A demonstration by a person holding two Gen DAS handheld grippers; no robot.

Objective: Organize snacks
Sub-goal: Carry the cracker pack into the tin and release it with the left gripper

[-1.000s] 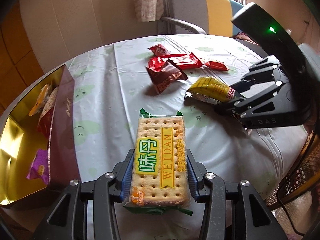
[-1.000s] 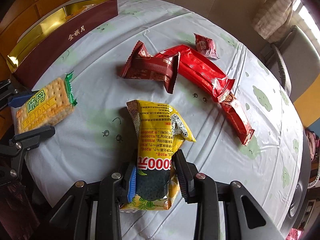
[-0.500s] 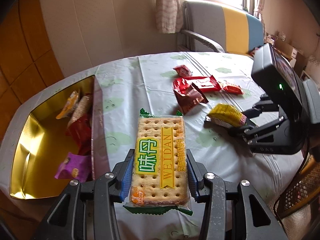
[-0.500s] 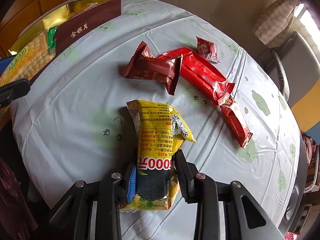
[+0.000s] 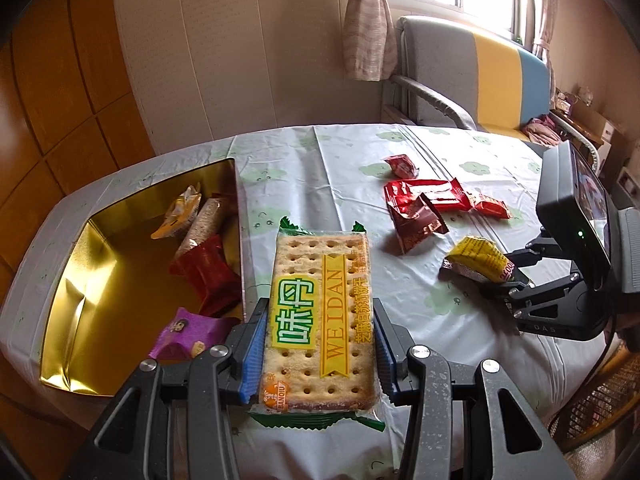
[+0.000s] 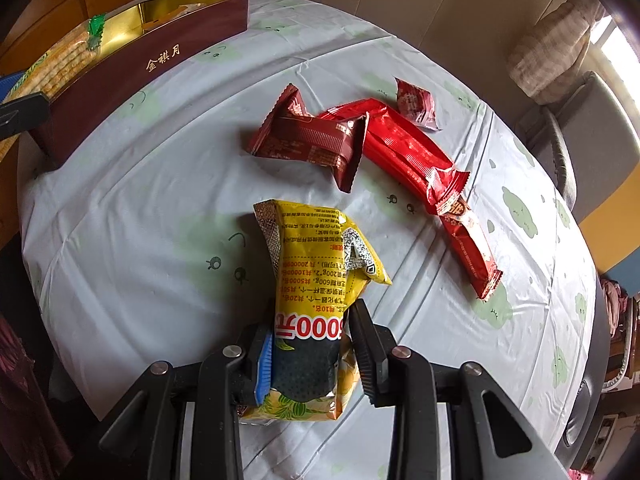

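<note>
My left gripper (image 5: 318, 344) is shut on a cracker pack (image 5: 320, 312) with a green and yellow label, held in the air beside the open gold-lined box (image 5: 100, 280). The box holds several snacks, among them a purple pack (image 5: 184, 332). My right gripper (image 6: 312, 356) is shut on a yellow snack bag (image 6: 316, 280) just above the tablecloth; it also shows in the left wrist view (image 5: 480, 264). The box shows in the right wrist view (image 6: 132, 68) at the far left, with the cracker pack (image 6: 60, 64) over it.
On the tablecloth (image 6: 140, 220) lie a dark red pack (image 6: 316, 144), a long red pack (image 6: 408, 152), a narrow red bar (image 6: 468, 248) and a small red pack (image 6: 416, 104). A chair (image 5: 472, 80) stands behind the table. The table's front edge is close below both grippers.
My left gripper has risen and moved left with the cracker pack, now level with the box's open top. My right gripper has kept hold of the yellow bag in place.
</note>
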